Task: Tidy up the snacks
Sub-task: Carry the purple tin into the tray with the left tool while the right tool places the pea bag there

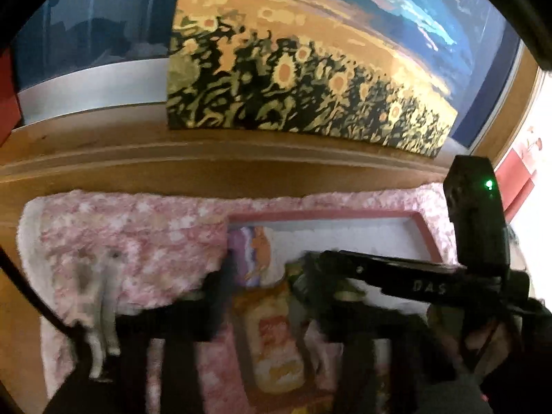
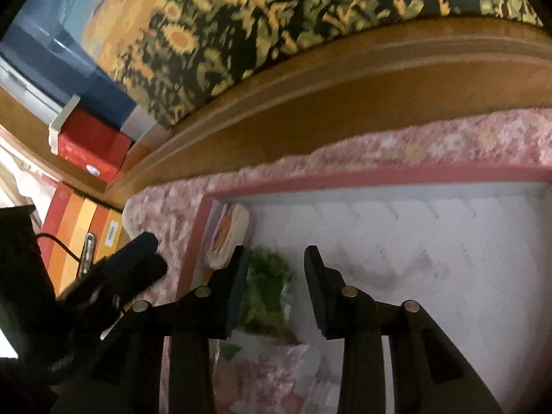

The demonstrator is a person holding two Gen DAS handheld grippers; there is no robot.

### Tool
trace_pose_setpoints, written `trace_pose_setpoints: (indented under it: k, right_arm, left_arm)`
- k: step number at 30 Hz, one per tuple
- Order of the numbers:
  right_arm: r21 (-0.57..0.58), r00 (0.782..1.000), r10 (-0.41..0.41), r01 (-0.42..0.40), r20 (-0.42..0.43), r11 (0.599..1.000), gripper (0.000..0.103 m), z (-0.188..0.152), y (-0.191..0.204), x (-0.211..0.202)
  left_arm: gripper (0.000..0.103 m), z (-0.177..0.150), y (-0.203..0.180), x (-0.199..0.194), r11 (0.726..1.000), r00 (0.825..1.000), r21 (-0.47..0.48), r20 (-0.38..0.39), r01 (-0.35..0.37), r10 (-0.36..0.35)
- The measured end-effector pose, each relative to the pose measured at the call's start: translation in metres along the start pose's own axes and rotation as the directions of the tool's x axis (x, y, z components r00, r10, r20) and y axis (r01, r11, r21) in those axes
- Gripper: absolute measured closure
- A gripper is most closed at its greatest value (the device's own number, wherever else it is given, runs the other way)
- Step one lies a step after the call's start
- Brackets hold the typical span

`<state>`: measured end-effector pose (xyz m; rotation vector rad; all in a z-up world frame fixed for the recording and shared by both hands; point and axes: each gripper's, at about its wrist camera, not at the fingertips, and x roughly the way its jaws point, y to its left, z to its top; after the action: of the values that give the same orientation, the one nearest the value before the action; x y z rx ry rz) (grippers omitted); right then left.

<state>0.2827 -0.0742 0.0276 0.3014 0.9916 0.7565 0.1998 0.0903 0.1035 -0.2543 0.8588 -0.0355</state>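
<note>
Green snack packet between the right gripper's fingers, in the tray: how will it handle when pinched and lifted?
Probably floppy: the green packet looks like a soft, crinkled bag, so it may fold or sag when pinched by the right gripper. Likely light for its size. It seems to lie low on the tray lining, so rolling or tipping looks unlikely.

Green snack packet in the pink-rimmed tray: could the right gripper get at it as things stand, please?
Probably yes: the green packet lies uncovered in the tray, directly between the right gripper's open fingers, and the left gripper sits off to the side.
</note>
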Motion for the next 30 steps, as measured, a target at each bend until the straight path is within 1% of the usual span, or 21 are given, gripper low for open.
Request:
trace_pose_setpoints:
  k: [1, 4, 6, 7, 11, 13, 14, 15, 16, 18, 19, 21, 22, 23, 24, 25, 26, 27, 28, 29, 30]
  right_arm:
    - [0.002, 1.0, 0.01, -0.01, -0.011, 1.0, 0.067, -0.003, 0.001, 0.001]
    - [0.01, 0.999, -0.003, 0.003, -0.037, 1.0, 0.067, -0.01, 0.003, 0.003]
    - [0.018, 0.999, 0.013, -0.013, -0.039, 1.0, 0.076, -0.015, 0.003, 0.003]
    - [0.016, 1.0, 0.002, -0.002, -0.028, 1.0, 0.079, -0.016, 0.003, 0.003]
    - [0.096, 0.999, 0.044, -0.042, -0.021, 0.995, 0.085, -0.014, -0.003, 0.005]
    - [0.195, 0.995, 0.096, -0.09, -0.022, 0.977, 0.086, -0.014, -0.014, 0.005]
    - [0.252, 0.991, 0.133, -0.124, -0.02, 0.96, 0.086, -0.014, -0.021, 0.006]
    - [0.338, 0.983, 0.181, -0.165, -0.015, 0.926, 0.086, -0.016, -0.032, 0.008]
    - [0.38, 0.98, 0.197, -0.177, -0.014, 0.908, 0.086, -0.017, -0.036, 0.009]
    - [0.434, 0.974, 0.227, -0.198, -0.016, 0.879, 0.085, -0.019, -0.043, 0.011]
    - [0.427, 0.975, 0.222, -0.19, -0.025, 0.884, 0.085, -0.018, -0.042, 0.011]
    - [0.386, 0.981, 0.185, -0.146, -0.064, 0.911, 0.075, -0.015, -0.035, 0.013]
    - [0.343, 0.981, 0.177, -0.14, -0.08, 0.929, 0.075, -0.013, -0.029, 0.014]
    - [0.307, 0.983, 0.162, -0.128, -0.087, 0.943, 0.075, -0.012, -0.024, 0.016]
    - [0.259, 0.987, 0.133, -0.105, -0.093, 0.96, 0.074, -0.011, -0.017, 0.015]
    - [0.24, 0.989, 0.117, -0.092, -0.094, 0.966, 0.07, -0.01, -0.014, 0.014]
    - [0.22, 0.991, 0.103, -0.081, -0.091, 0.972, 0.054, -0.009, -0.009, 0.011]
    - [0.189, 0.993, 0.084, -0.068, -0.079, 0.98, 0.028, -0.009, -0.003, 0.005]
    - [0.167, 0.995, 0.064, -0.052, -0.07, 0.985, 0.016, -0.009, 0.0, -0.001]
    - [0.129, 0.998, 0.036, -0.029, -0.046, 0.991, 0.008, -0.011, 0.007, -0.011]
    - [0.103, 0.999, 0.023, -0.02, -0.026, 0.995, 0.008, -0.012, 0.011, -0.019]
  left_arm:
    - [0.078, -0.002, 0.002, -0.003, 1.0, 1.0, -0.004, -0.004, 0.004, -0.004]
    - [0.078, -0.013, 0.007, -0.009, 1.0, 1.0, -0.011, -0.025, 0.003, -0.003]
    - [0.078, -0.023, 0.009, -0.012, 1.0, 0.999, -0.016, -0.036, 0.008, -0.008]
    - [0.078, -0.027, 0.009, -0.013, 1.0, 0.999, -0.022, -0.044, 0.011, -0.012]
    - [0.078, -0.039, 0.011, -0.017, 0.998, 0.997, -0.052, -0.074, 0.027, -0.031]
    - [0.078, -0.041, 0.01, -0.023, 0.998, 0.998, -0.049, -0.057, 0.028, -0.031]
    - [0.078, -0.043, 0.011, -0.027, 0.998, 0.998, -0.052, -0.046, 0.028, -0.03]
    - [0.078, -0.044, 0.011, -0.029, 0.998, 0.999, -0.058, -0.041, 0.028, -0.03]
    - [0.078, -0.045, 0.012, -0.032, 0.997, 0.999, -0.065, -0.037, 0.032, -0.034]
    - [0.078, -0.05, 0.015, -0.039, 0.997, 0.999, -0.066, -0.027, 0.041, -0.043]
    - [0.078, -0.052, 0.016, -0.041, 0.997, 0.999, -0.064, -0.025, 0.039, -0.041]
    - [0.078, -0.053, 0.017, -0.041, 0.997, 0.999, -0.073, -0.028, 0.036, -0.038]
    - [0.078, -0.054, 0.018, -0.041, 0.997, 0.999, -0.079, -0.029, 0.027, -0.03]
    - [0.076, -0.053, 0.017, -0.041, 0.997, 0.999, -0.077, -0.029, 0.016, -0.019]
    - [0.07, -0.053, 0.016, -0.043, 0.997, 1.0, -0.074, -0.024, 0.004, -0.006]
    - [0.068, -0.053, 0.016, -0.045, 0.997, 1.0, -0.071, -0.016, -0.002, 0.001]
    - [0.065, -0.053, 0.016, -0.05, 0.997, 1.0, -0.072, 0.0, -0.001, 0.001]
    - [0.064, -0.054, 0.016, -0.053, 0.997, 1.0, -0.072, 0.012, 0.001, 0.0]
    - [0.064, -0.054, 0.015, -0.06, 0.998, 1.0, -0.07, 0.03, 0.001, 0.002]
    - [0.062, -0.056, 0.015, -0.063, 0.998, 0.999, -0.07, 0.04, 0.0, 0.003]
    - [0.06, -0.057, 0.015, -0.068, 0.997, 0.999, -0.071, 0.053, 0.002, 0.002]
